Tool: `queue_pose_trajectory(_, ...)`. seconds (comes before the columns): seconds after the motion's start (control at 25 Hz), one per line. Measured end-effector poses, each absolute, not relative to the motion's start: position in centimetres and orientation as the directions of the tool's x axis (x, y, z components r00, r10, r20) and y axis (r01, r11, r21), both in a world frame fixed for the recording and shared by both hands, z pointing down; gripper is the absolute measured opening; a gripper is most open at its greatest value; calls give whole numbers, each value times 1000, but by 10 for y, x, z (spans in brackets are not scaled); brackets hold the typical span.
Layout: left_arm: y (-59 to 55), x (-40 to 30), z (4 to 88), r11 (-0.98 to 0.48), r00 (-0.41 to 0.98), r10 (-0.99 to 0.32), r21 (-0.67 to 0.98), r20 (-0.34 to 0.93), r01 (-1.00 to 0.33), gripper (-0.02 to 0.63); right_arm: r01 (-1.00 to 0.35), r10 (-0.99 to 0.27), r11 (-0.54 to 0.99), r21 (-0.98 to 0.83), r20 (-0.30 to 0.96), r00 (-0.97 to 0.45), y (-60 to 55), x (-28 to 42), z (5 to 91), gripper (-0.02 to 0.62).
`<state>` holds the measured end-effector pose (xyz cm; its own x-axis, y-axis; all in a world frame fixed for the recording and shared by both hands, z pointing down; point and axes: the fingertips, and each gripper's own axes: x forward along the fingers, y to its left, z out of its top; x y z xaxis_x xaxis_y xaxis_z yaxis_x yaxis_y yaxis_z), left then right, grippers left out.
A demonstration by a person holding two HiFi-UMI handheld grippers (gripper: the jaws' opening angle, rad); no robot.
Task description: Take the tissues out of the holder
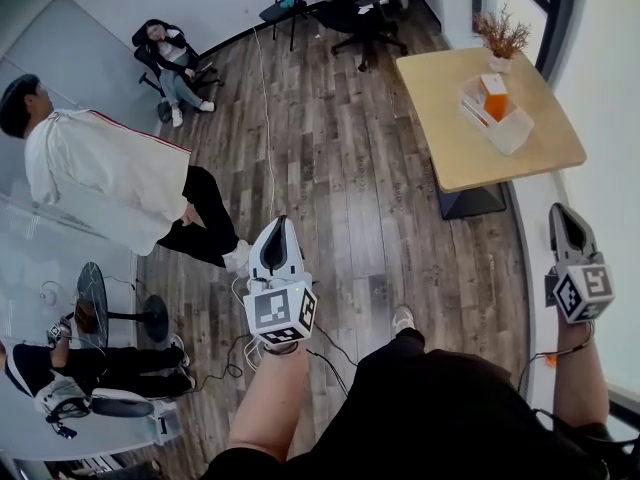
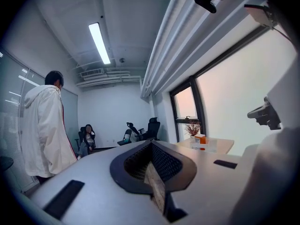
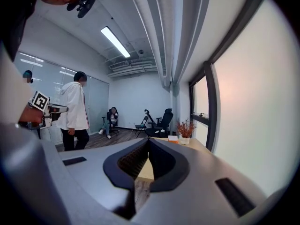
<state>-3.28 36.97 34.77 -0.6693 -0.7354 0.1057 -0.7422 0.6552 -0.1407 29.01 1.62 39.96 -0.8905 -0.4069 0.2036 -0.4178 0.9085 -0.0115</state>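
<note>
The tissue holder [image 1: 503, 120], a pale open box with an orange tissue pack [image 1: 494, 96] standing in it, sits on a light wooden table [image 1: 470, 163] at the upper right of the head view. Both grippers hang over the wooden floor, well short of the table. My left gripper [image 1: 279, 224] is shut and empty near the middle of the view. At the right edge my right gripper [image 1: 561, 210] is also shut with nothing in it. In the left gripper view the holder [image 2: 206, 145] shows far off beyond the shut left gripper [image 2: 151, 144]. In the right gripper view the orange pack [image 3: 173, 138] shows small and distant beyond the shut right gripper [image 3: 149, 142].
A dried plant in a pot [image 1: 499, 40] stands on the table behind the holder. A person in a white jacket [image 1: 100, 173] stands at left, and another sits on a chair [image 1: 175, 58] at the back. Office chairs [image 1: 365, 8] stand at the far wall. Cables [image 1: 268, 128] run across the floor.
</note>
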Motion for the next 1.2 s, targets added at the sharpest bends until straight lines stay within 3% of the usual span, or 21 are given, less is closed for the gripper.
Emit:
queue_pose_trajectory(0.36,370,-138,346,630,-646,-758,-157,87,-760,5,-439,-431,899,-4,180,-884,20,181,393,5)
queue_pose_trajectory(1.2,275,-252,374,588,-604,-787,-144,125,-796,5,-470,-464,882,18,205,-862,-64,77,410,5)
